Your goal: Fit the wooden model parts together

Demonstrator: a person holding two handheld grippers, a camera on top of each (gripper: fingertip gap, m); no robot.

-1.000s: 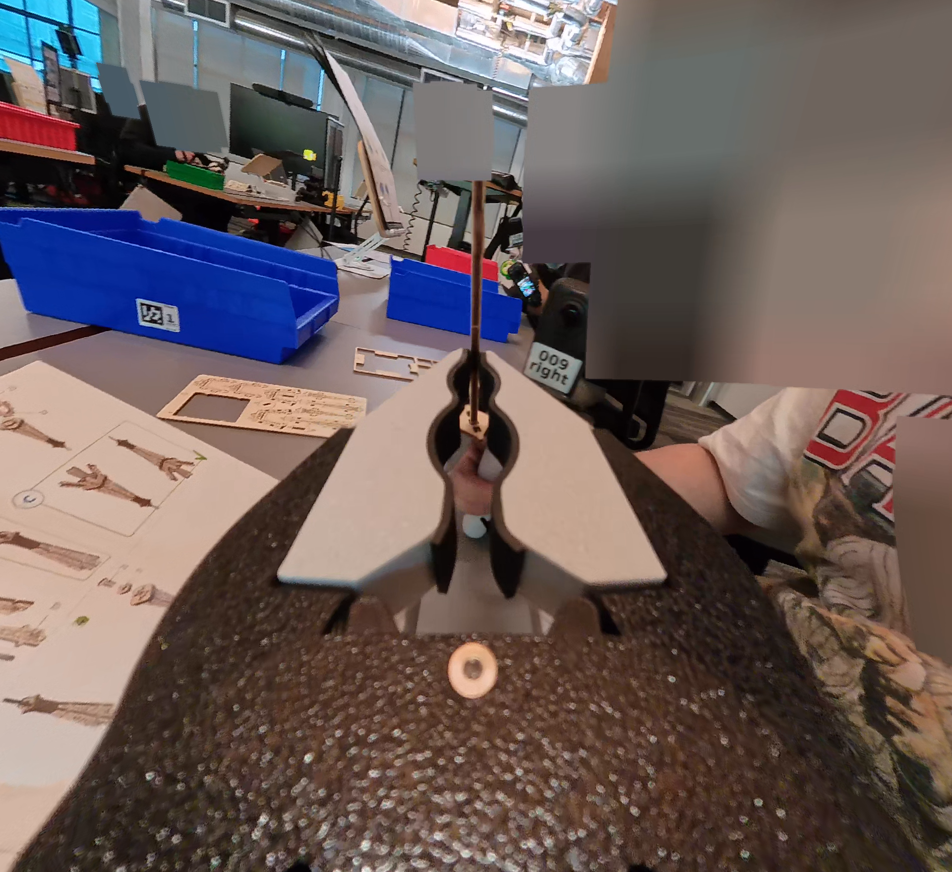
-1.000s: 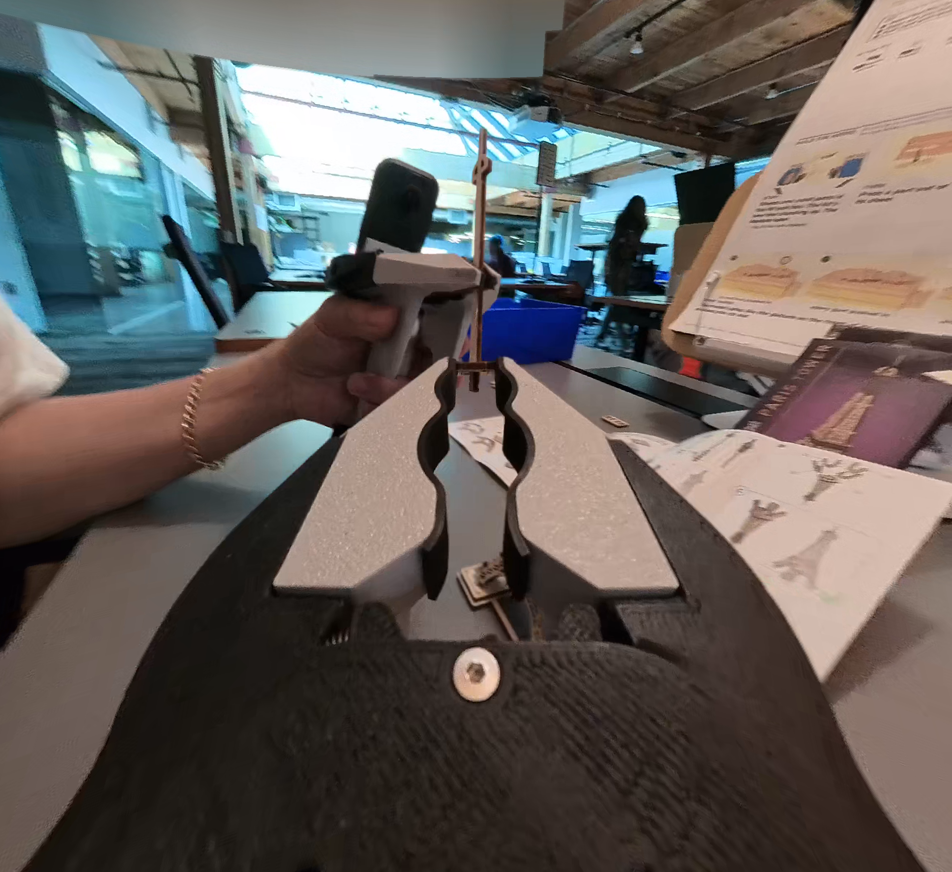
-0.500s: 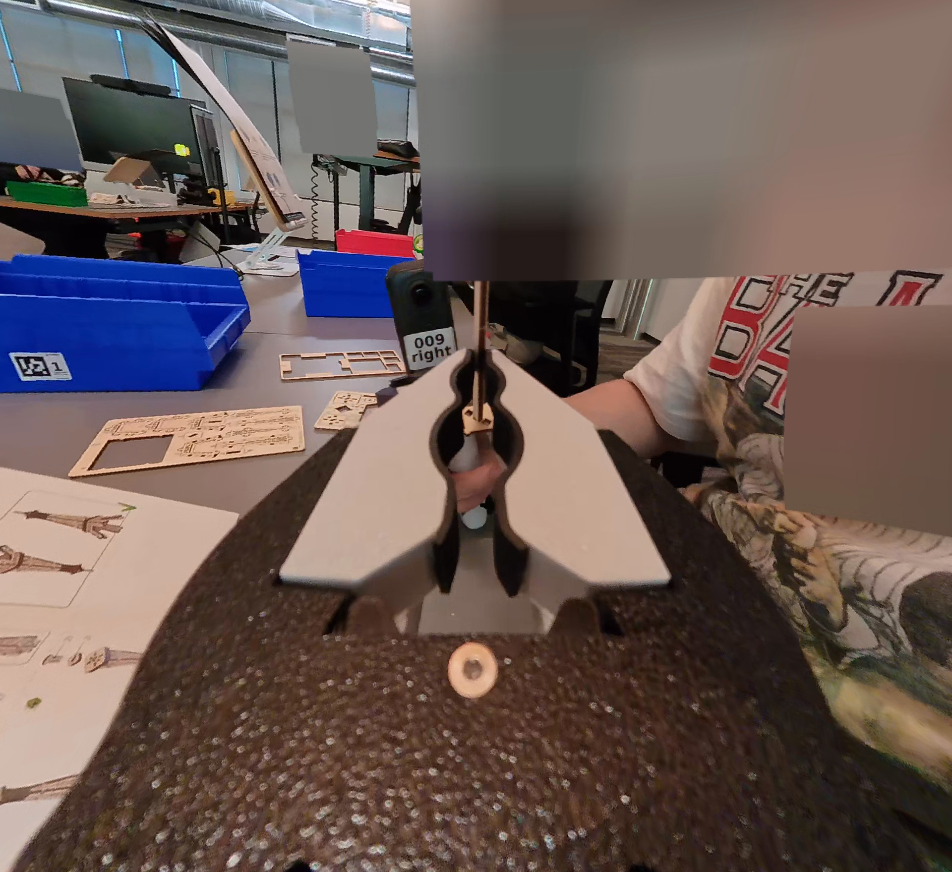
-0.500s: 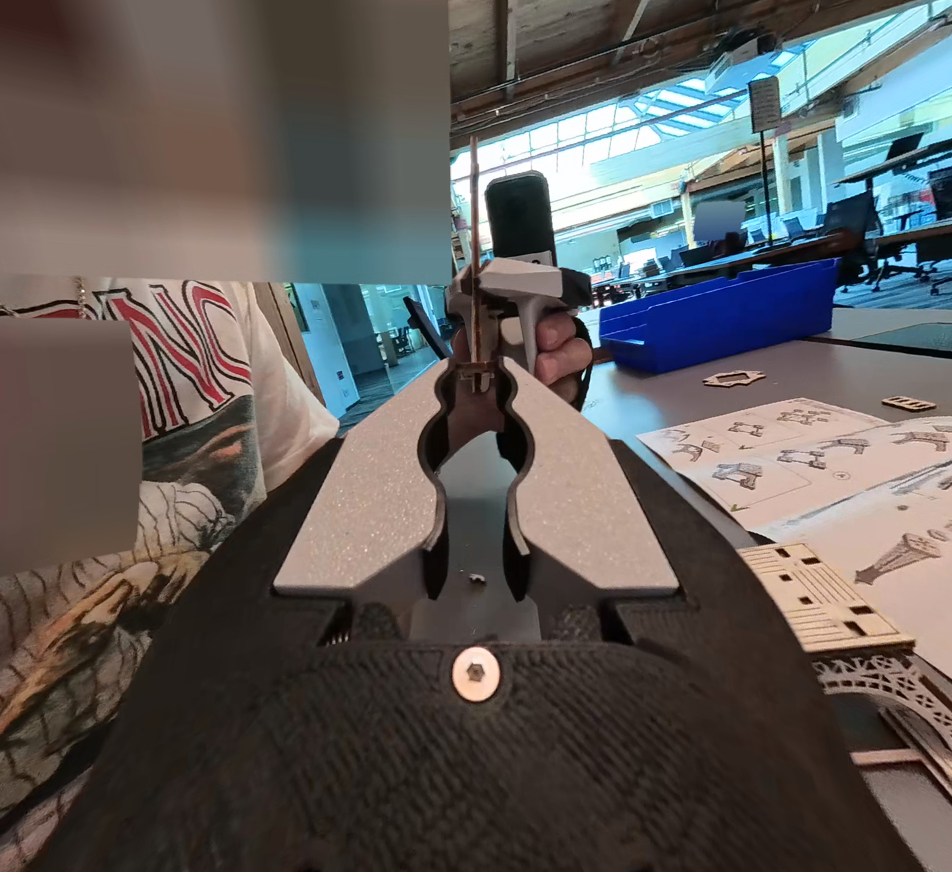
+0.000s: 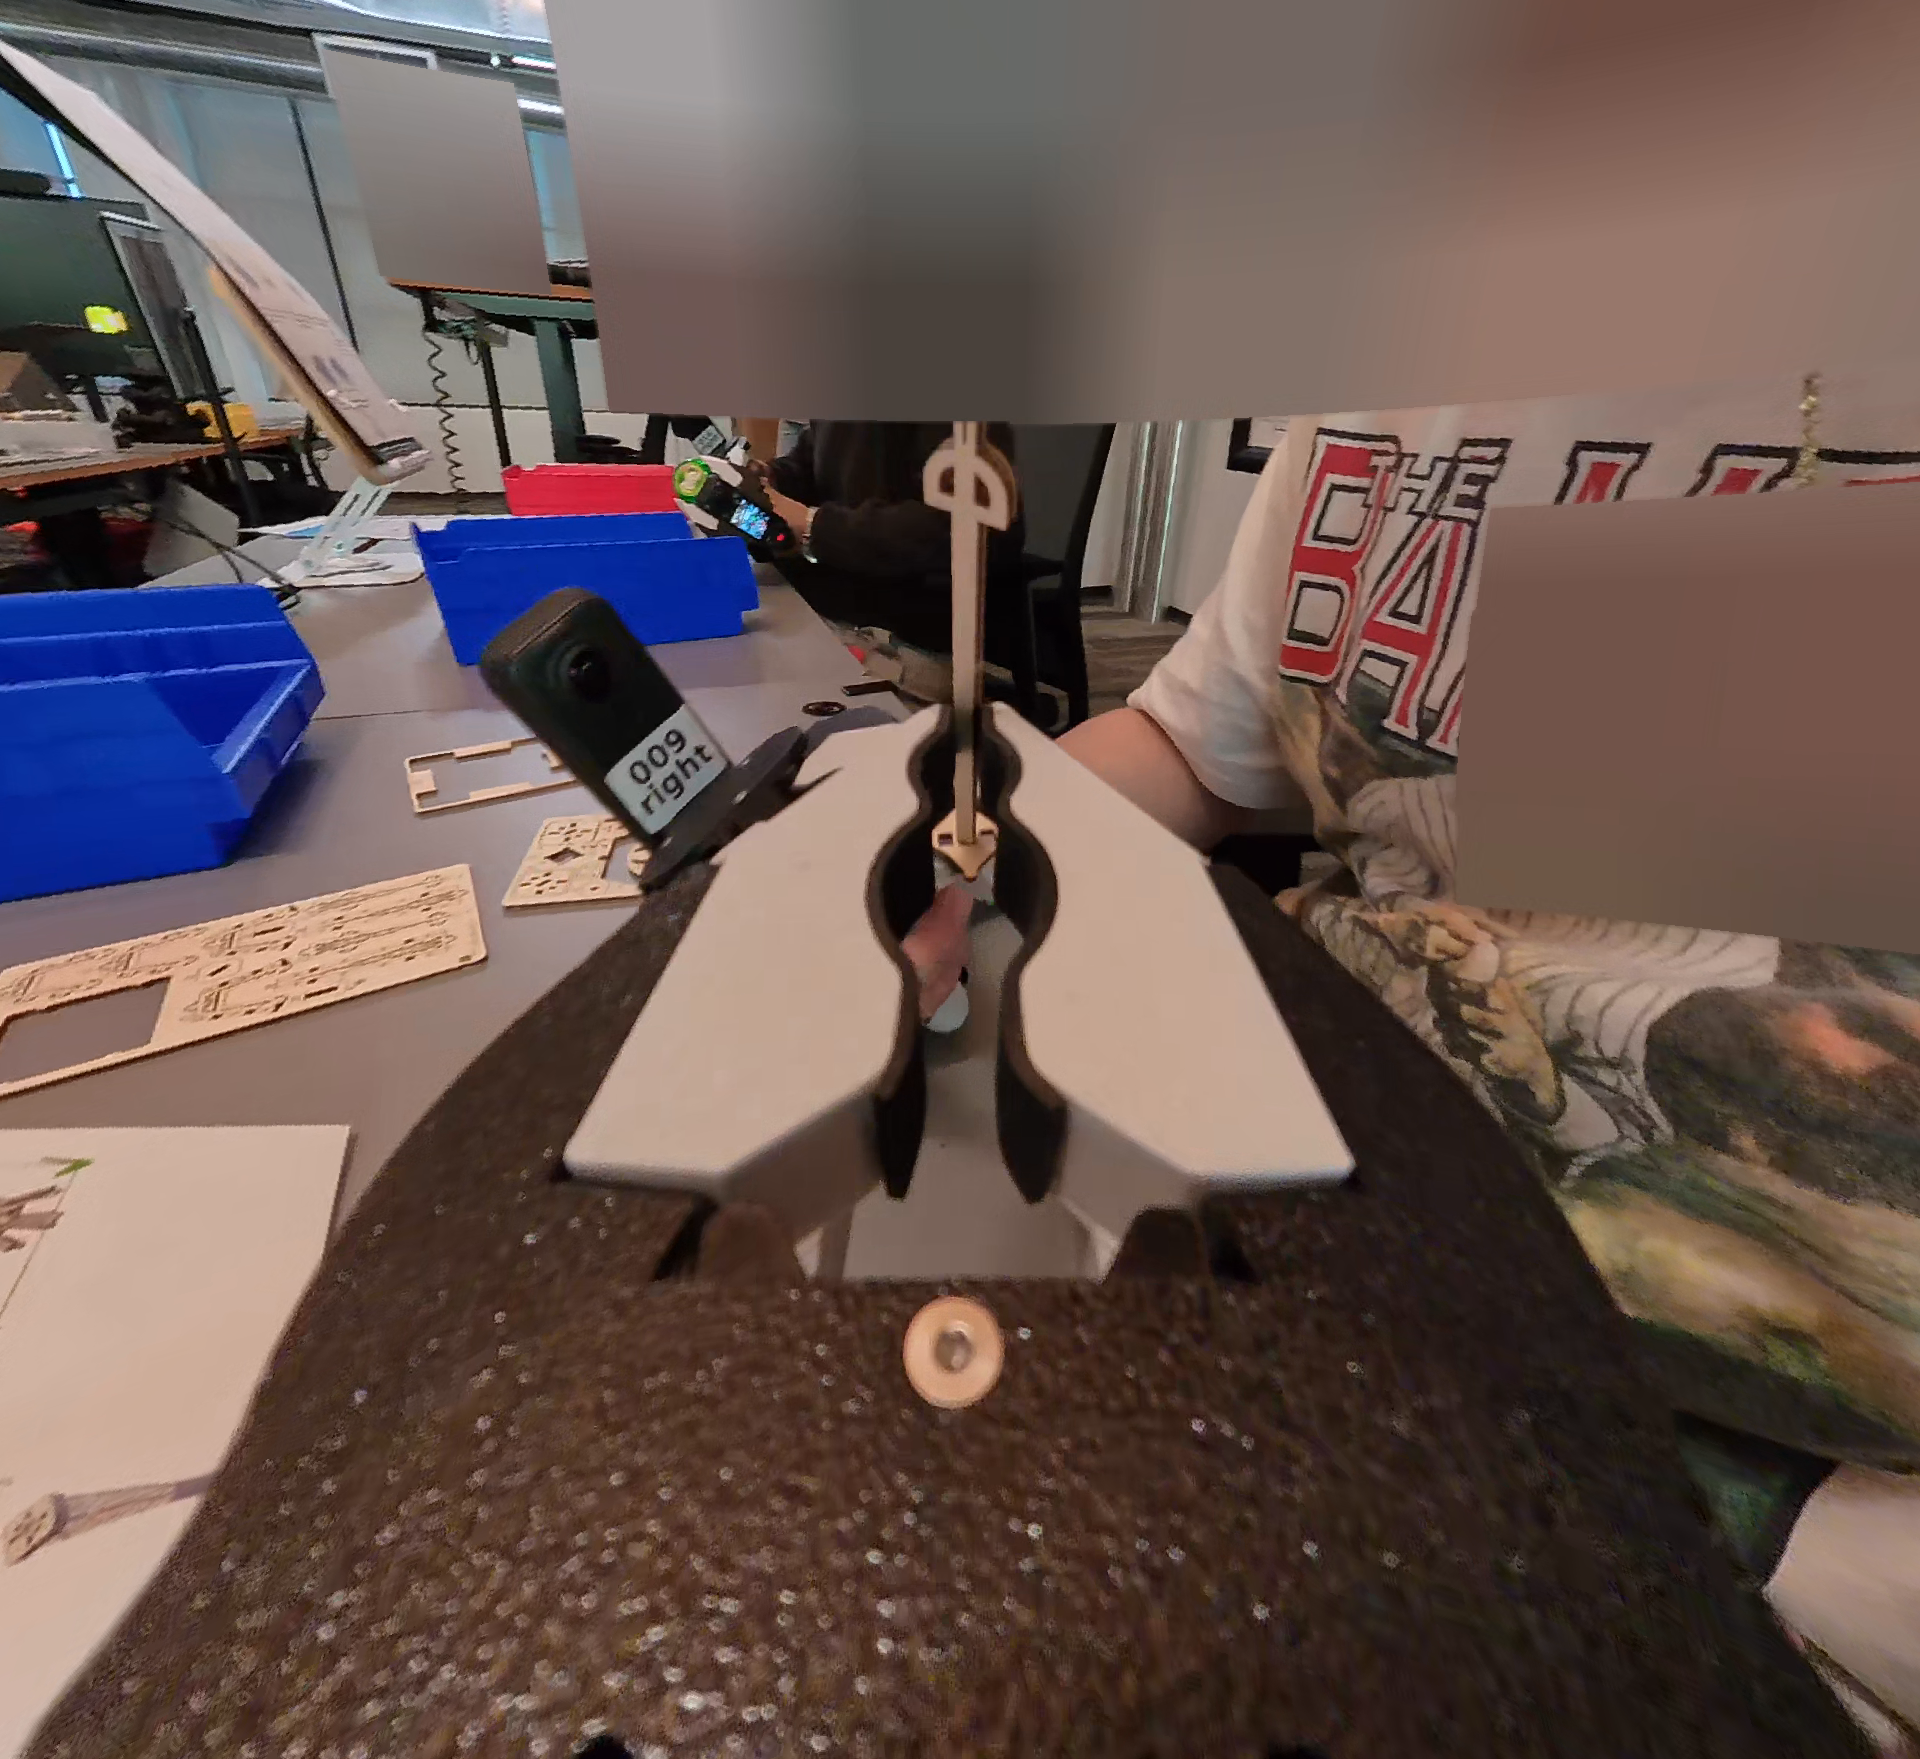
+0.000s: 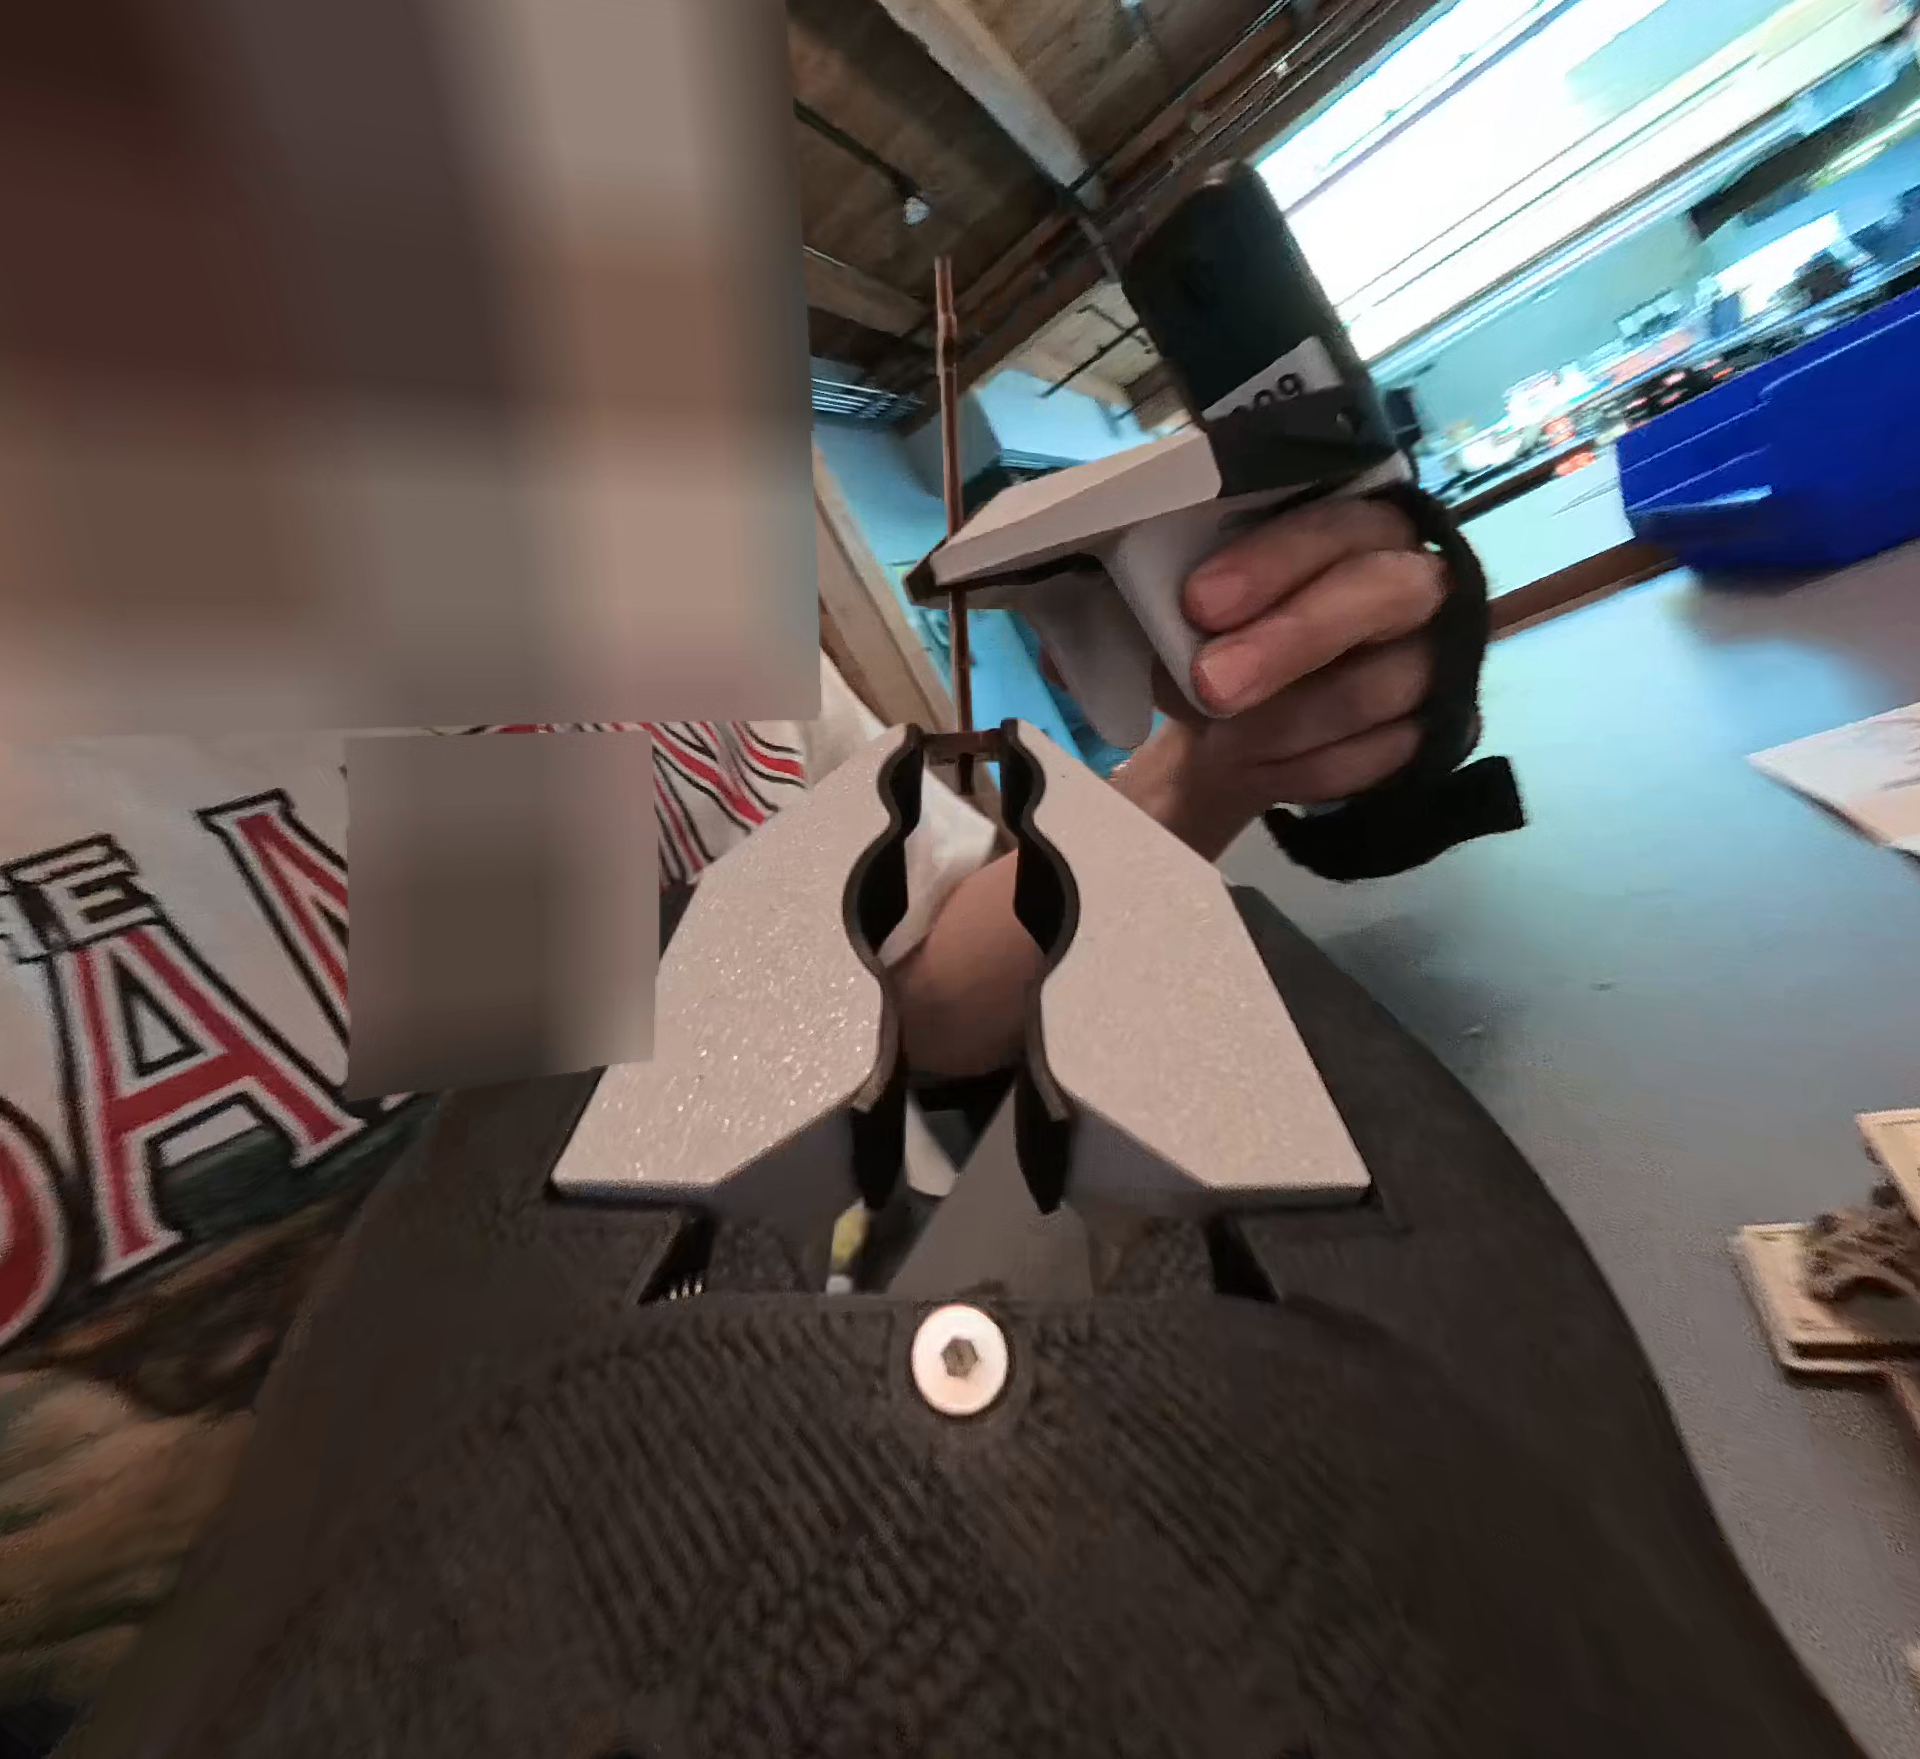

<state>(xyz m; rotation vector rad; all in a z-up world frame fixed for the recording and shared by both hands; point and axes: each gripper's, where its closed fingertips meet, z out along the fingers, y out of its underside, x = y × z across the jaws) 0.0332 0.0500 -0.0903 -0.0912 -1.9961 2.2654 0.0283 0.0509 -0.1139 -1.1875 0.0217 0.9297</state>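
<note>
My left gripper (image 5: 966, 722) is shut on a thin wooden spire (image 5: 968, 587) that stands upright, its ringed top end above the fingers. A small wooden cross piece (image 5: 966, 845) sits at the spire's lower end, inside the jaws' hollow. In the right wrist view my right gripper (image 6: 961, 741) is shut on that small cross piece (image 6: 961, 743), which spans its tips. The spire (image 6: 948, 421) rises from it through the left gripper (image 6: 930, 579), held in a hand. The right gripper's camera body (image 5: 597, 701) shows left of the left fingers; its fingertips are hidden.
Flat wooden part sheets (image 5: 239, 961) and an instruction sheet (image 5: 156, 1294) lie on the grey table (image 6: 1610, 982). Blue bins (image 5: 135, 753) stand behind, one also in the right wrist view (image 6: 1787, 452). A person's torso in a printed shirt (image 5: 1351, 629) is close behind the grippers.
Both grippers have swung round together with the spire toward the person's torso, and the right gripper has tilted. Both grips have held throughout.
</note>
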